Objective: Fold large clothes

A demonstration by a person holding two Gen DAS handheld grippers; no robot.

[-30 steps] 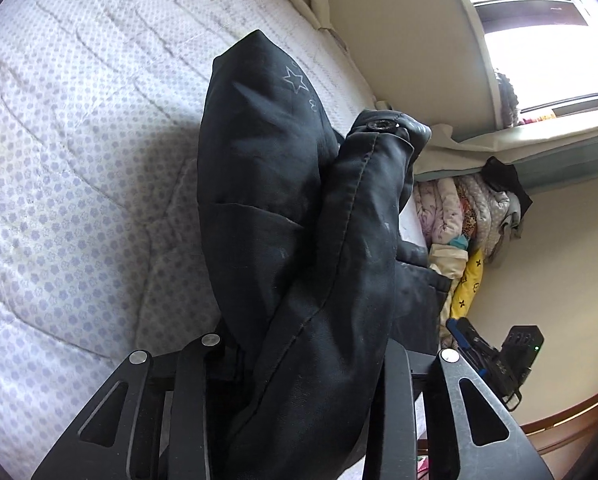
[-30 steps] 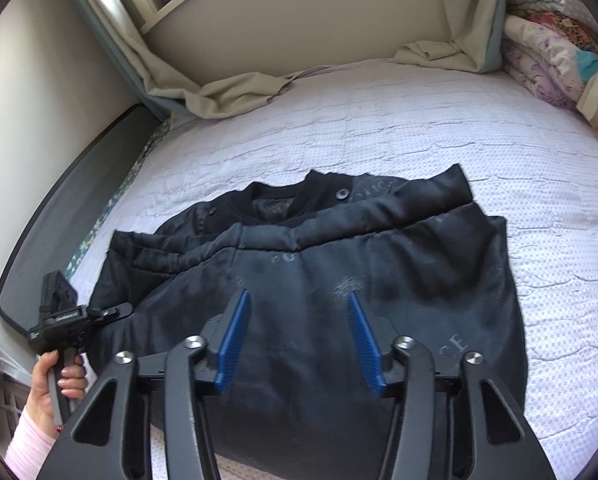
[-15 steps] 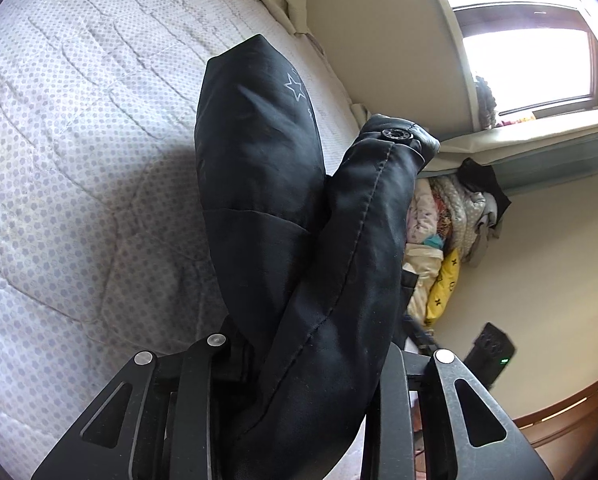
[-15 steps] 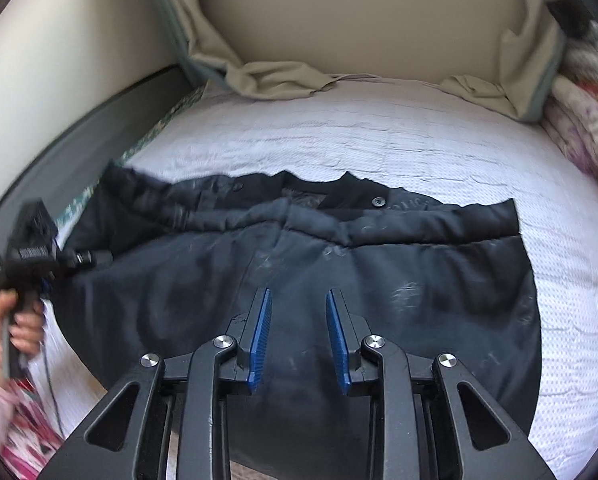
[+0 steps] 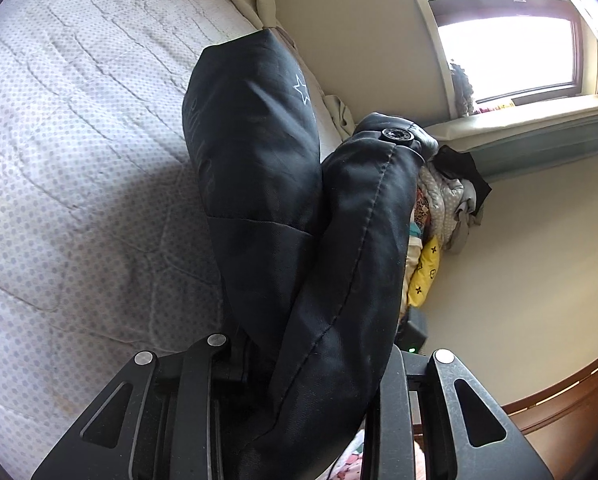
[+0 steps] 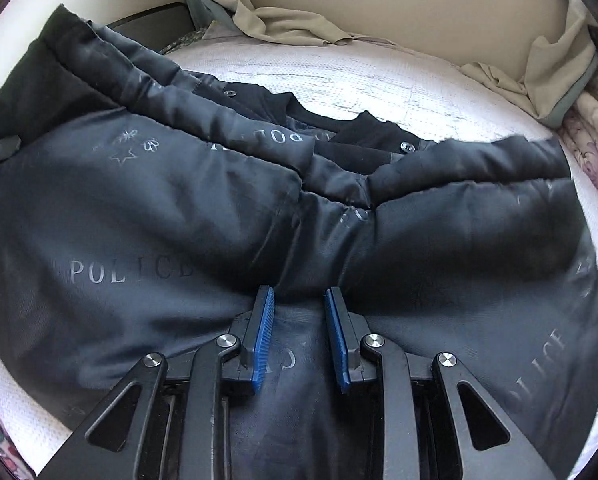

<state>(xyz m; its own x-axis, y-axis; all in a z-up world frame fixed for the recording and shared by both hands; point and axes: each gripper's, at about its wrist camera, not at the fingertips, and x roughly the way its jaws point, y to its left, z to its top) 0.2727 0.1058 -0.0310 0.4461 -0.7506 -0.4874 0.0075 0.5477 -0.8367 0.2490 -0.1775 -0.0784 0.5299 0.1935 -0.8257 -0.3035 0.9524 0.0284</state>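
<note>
A large black padded jacket [image 6: 179, 216] printed with "POLICE" lies spread on the white bed [image 6: 379, 76]. My right gripper [image 6: 299, 332] has its blue pads [image 6: 263, 336] narrowed around a bunched fold of the jacket's near hem. My left gripper [image 5: 299, 384] is shut on one end of the jacket [image 5: 319, 240] and holds it lifted above the mattress [image 5: 79, 160]; its fingertips are hidden by the fabric. A snap button [image 5: 397, 135] shows at the top of the lifted part.
Beige curtain cloth [image 6: 291, 28] lies at the bed's far edge by the wall. A pile of folded bedding and clothes [image 5: 439, 216] sits at one end of the bed under the window [image 5: 507, 48]. A dark bed frame [image 6: 151, 16] runs along the left.
My right gripper moved down to the jacket's near hem and narrowed its jaws around a fold. My left gripper has raised its end of the jacket higher off the bed.
</note>
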